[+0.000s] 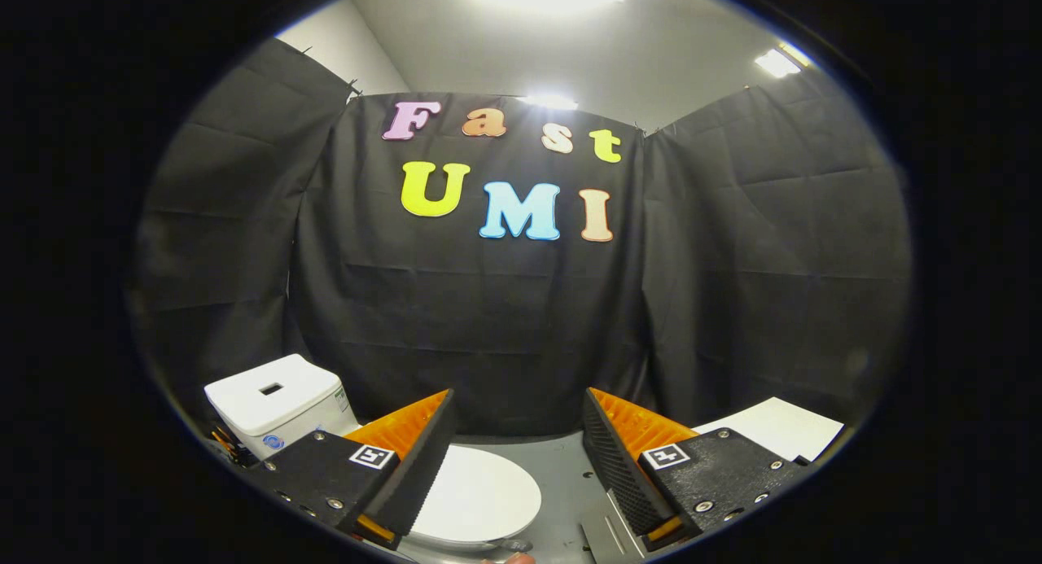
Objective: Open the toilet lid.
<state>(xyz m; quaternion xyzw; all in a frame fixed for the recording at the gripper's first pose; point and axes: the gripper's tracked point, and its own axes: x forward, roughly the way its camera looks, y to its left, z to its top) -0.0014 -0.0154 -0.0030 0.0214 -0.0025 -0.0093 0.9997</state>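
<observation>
- The gripper point(517, 466) hangs above the toilet with its two fingers point(419, 458) spread wide apart, nothing between the pads and nothing touched.
- The toilet lid point(480, 495) lies flat and closed, a pale oval seen through the gap between the fingers, nearest the finger at 7 o'clock; part of it is hidden under that finger.
- The cistern point(273, 401) stands at about 9 o'clock from the lid, with a small dark slot in its top, so the hinge probably lies on that side and the free edge on the far side from it, at about 3 o'clock.
- The lid looks like smooth, glossy, rigid plastic: likely light, stiff and slippery, swinging on its hinge rather than lifting free.
- A hold at the free edge, one finger hooked under the rim, looks the soundest; pinching the smooth top face would likely slip.
- A white sheet point(773, 426) lies at 3 o'clock, well apart from the lid, against the black cloth wall point(505, 328).
</observation>
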